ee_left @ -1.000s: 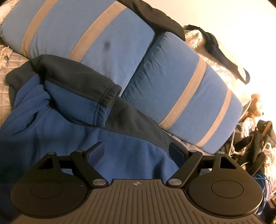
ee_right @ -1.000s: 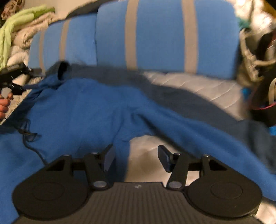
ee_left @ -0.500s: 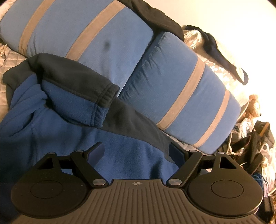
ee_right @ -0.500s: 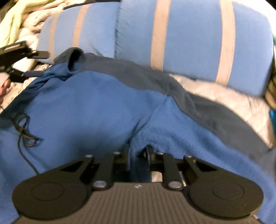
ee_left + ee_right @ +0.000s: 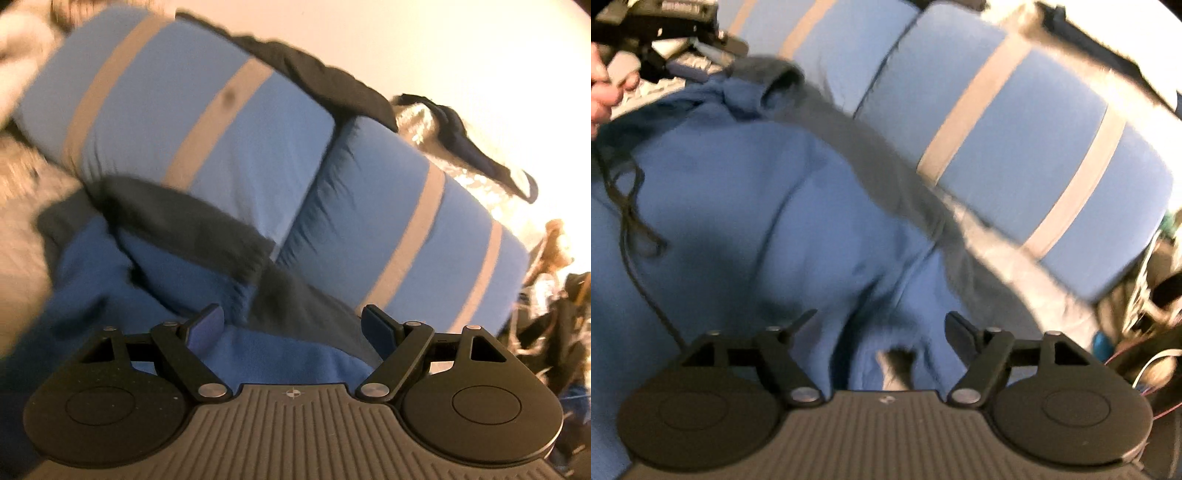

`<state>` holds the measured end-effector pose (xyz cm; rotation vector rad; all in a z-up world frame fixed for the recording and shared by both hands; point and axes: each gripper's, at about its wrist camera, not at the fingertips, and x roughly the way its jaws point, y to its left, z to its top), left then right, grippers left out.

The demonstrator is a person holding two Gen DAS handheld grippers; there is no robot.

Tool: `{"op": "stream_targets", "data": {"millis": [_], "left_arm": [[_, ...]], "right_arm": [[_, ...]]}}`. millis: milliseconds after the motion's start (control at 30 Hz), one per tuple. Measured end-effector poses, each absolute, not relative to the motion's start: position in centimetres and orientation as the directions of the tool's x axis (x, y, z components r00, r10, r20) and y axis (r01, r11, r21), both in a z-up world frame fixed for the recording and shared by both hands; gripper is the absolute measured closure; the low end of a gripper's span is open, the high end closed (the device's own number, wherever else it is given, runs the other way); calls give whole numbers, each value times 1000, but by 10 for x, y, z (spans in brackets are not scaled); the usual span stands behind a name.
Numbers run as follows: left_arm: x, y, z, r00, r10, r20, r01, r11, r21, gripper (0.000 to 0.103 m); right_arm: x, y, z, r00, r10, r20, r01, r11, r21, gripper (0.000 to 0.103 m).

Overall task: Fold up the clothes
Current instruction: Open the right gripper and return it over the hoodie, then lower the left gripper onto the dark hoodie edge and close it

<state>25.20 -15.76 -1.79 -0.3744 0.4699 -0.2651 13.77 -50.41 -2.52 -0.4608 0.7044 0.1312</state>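
Blue fleece [image 5: 746, 206] against striped pillows [image 5: 1027, 147], right gripper [image 5: 881, 325] opening above it

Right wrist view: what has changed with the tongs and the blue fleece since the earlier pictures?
The right tongs pinched a fold of the blue fleece half a second ago; now they are opening and the fold lies loose between them. The left tongs stayed open above the fleece.

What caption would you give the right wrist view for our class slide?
Right gripper, jaws opening with nothing clamped, above a blue fleece top beside striped pillows.
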Motion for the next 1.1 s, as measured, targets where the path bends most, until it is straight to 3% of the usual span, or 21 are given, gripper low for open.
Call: {"op": "stream_targets", "data": {"millis": [167, 467, 700, 900, 1100], "left_arm": [[238, -154, 11, 865, -312, -394, 165, 917, -364, 21], [218, -130, 85, 894, -298, -335, 202, 935, -293, 21], [209, -97, 114, 924, -240, -298, 156, 947, -279, 21], [213, -78, 105, 930, -212, -299, 141, 960, -242, 21], [230, -60, 69, 908, -217, -359, 134, 961, -242, 21]], "right_arm": [[146, -489, 14, 822, -11, -569, -226, 911, -345, 4], [172, -457, 88, 910, 32, -414, -126, 971, -202, 0], [201, -429, 129, 925, 75, -372, -98, 994, -43, 0], [224, -404, 120, 917, 75, -391, -77, 997, 10, 0], [231, -392, 60, 938, -15, -347, 34, 998, 48, 0]]}}
